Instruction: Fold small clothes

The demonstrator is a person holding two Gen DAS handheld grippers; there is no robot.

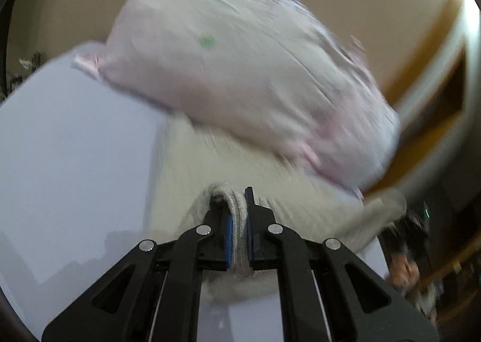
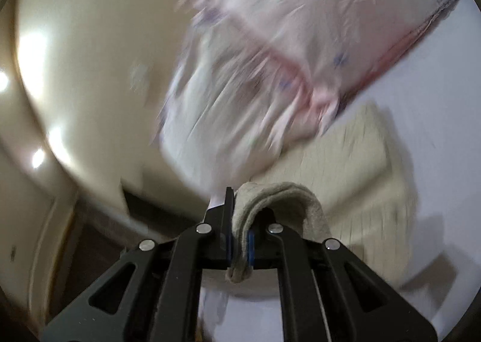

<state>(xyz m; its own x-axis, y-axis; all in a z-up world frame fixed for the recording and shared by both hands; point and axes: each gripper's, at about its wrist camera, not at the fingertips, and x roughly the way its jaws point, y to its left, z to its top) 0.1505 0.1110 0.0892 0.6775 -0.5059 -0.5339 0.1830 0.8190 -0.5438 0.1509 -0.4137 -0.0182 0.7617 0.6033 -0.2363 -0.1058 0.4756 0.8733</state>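
Now your left gripper (image 1: 239, 215) and right gripper (image 2: 240, 221) each pinch the beige garment's (image 1: 240, 167) edge, just below the pink pillow (image 1: 240, 56).

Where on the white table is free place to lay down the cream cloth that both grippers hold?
Bare white table lies left of the cream cloth in the left wrist view, and right of it in the right wrist view. The far middle is crowded: the pink garment lies there.

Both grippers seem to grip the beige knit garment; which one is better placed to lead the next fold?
Neither clearly; perhaps left. The left gripper and right gripper are each shut on a bunched edge of the beige knit garment, under the pink-trimmed white cloth. Left's view shows more bare white table.
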